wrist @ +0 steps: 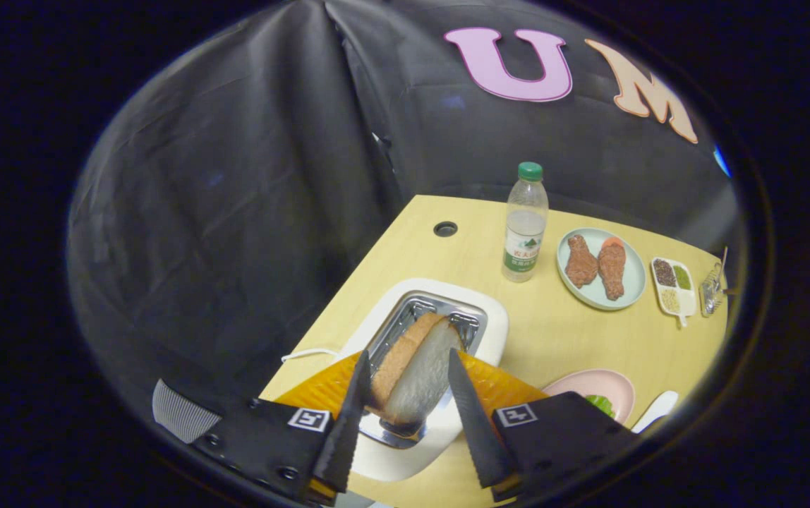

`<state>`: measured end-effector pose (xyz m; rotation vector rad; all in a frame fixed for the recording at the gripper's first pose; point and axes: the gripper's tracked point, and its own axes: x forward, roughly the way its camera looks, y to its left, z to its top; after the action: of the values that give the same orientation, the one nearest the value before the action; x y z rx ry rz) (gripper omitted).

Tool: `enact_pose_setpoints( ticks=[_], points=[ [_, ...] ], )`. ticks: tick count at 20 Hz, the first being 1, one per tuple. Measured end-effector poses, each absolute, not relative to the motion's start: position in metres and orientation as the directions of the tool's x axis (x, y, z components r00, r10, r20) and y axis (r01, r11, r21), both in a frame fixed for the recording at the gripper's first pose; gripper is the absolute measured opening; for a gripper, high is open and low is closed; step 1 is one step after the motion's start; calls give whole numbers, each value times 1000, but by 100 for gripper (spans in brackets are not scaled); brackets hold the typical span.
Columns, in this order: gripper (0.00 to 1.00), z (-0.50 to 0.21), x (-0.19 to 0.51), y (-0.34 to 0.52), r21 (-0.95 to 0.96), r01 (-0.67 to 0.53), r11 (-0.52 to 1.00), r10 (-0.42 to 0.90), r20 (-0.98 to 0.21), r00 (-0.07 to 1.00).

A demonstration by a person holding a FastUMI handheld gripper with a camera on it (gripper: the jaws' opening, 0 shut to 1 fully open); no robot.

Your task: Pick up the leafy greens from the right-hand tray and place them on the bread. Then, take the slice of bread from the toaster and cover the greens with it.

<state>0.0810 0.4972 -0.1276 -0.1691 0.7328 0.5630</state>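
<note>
Right between the two fingers of the claw (pixel 405 367) stands the slice of bread (pixel 415 370), tilted in the slot of the toaster (pixel 479 346); it has a tan, grainy crust along its left edge and a pale, rough, porous face turned toward the right finger. The dark, tapered fingers (pixel 348 423), with fine saw-tooth ridges along their inner edges, flank the slice: the left one lies against the crust side, while the right one sits close beside the pale face, and I cannot tell whether it actually presses, so the claw reads as partly spread around the bread rather than clamped. The toaster is a white, rounded-corner box with a shiny metal slot and wire guides inside, and a thin white cord (pixel 310 351) trails from it to the left of the fingers. Just right of the right finger, partly hidden by the claw's black body, a pink round plate (pixel 606 384) holds a bit of crinkled leafy greens (pixel 600 405). Beyond the fingers on the smooth, light wood surface (pixel 560 331) stands a clear plastic bottle (pixel 523 233) with a green cap, and to its right a pale blue round plate (pixel 632 279) carrying two brown, bumpy drumstick-shaped pieces. Farther right is a small white divided dish (pixel 687 303) with dark, green and pale fillings.
</note>
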Motion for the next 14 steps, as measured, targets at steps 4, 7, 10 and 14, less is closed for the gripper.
enact_pose_setpoints(
  ticks=[4,7,10,14],
  points=[
    [47,-129,84,487,36,-526,849,402,-691,601],
    [29,-131,82,478,47,-489,871,366,-726,582],
    [17,-130,80,478,81,-475,876,371,-743,557],
    [12,-119,78,481,112,-489,865,410,-719,561]
  ],
)
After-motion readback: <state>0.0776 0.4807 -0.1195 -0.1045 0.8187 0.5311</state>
